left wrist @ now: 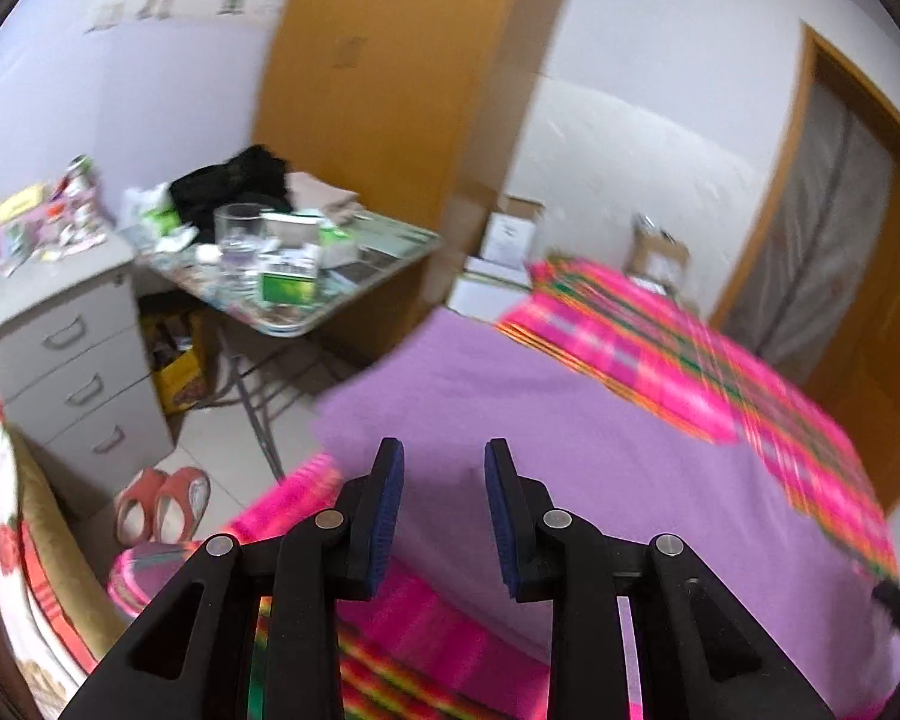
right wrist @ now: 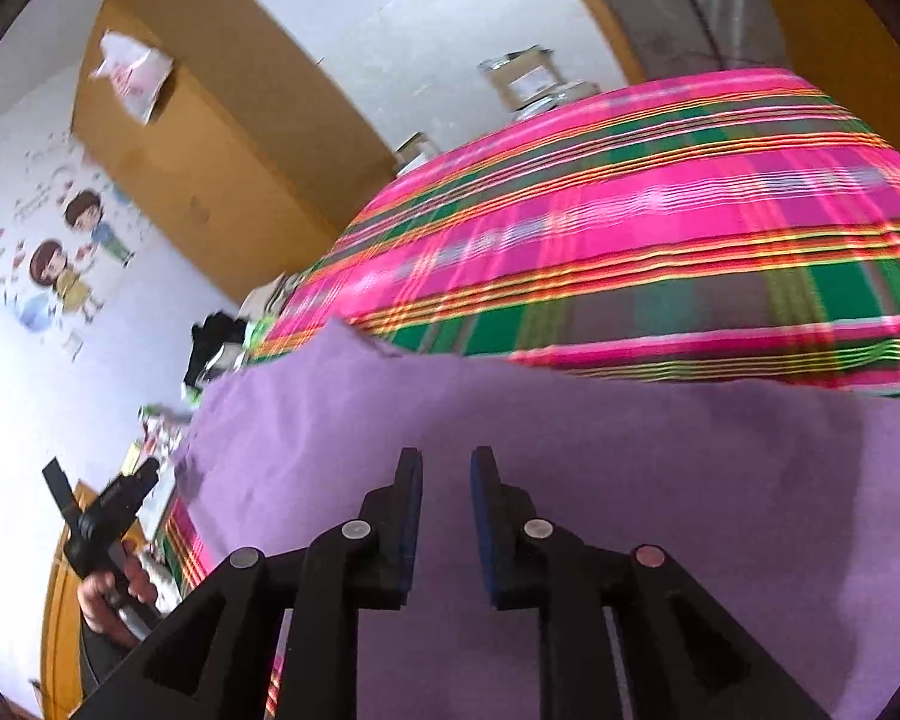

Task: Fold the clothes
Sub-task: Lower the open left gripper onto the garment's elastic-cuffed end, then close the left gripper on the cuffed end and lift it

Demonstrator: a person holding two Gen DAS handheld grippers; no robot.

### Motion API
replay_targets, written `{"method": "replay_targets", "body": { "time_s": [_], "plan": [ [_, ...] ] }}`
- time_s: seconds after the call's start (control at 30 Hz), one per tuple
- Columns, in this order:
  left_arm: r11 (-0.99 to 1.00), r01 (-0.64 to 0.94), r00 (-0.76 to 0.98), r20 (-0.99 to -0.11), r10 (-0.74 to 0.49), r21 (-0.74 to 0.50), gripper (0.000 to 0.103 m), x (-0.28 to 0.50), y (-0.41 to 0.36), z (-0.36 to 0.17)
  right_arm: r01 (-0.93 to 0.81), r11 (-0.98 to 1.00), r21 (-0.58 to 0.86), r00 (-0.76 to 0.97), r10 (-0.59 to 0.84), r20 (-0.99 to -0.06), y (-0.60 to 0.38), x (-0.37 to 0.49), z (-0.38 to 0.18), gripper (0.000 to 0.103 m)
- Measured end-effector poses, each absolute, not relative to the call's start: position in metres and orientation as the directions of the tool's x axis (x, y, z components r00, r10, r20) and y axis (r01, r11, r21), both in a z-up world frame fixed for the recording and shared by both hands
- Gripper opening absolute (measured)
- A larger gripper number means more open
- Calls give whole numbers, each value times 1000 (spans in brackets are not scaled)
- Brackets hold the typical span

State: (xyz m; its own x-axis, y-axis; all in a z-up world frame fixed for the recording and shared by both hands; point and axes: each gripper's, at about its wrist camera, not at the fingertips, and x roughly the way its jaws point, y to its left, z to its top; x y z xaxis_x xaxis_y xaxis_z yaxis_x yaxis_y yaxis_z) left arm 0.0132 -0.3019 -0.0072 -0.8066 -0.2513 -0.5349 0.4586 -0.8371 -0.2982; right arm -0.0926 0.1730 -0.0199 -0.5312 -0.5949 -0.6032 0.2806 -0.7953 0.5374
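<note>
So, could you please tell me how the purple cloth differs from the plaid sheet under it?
The purple cloth is one plain colour; the plaid sheet is pink with green and orange stripes. The cloth lies on top and covers only part of the bed; the sheet spreads beyond it on several sides. Both lie fairly flat, and neither is held by any tongs.

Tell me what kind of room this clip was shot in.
Most likely a bedroom in a home: a bed covered with a pink plaid sheet and a purple cloth laid on it, a pair of slippers on the tiled floor, and a cluttered folding table beside a drawer cabinet.
</note>
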Motion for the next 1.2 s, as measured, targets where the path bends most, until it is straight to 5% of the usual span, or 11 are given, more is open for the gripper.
{"method": "replay_targets", "body": {
  "time_s": [0.03,0.07,0.13,0.9,1.0,1.2],
  "plan": [
    [-824,470,-805,-538,-252,-317,32,16,-308,-9,288,-795,534,-527,-597,-605,170,-92,-20,18],
    [-810,481,-803,-540,-252,-336,50,18,-314,-11,295,-795,530,-524,-599,-606,168,-90,-20,18],
    [-778,494,-805,-543,-240,-388,57,22,-323,-18,304,-795,525,-521,-600,-608,167,-89,-20,18],
    [-645,527,-762,-644,-69,-554,62,-40,-382,-58,294,-817,496,-495,-574,-653,148,-101,-29,18],
    [-639,527,-760,-648,-57,-561,60,-43,-385,-60,294,-818,495,-494,-573,-653,148,-101,-29,18],
    [-679,504,-775,-627,-83,-533,28,-43,-376,-51,290,-816,500,-501,-575,-647,150,-100,-27,19]
  ]
}}
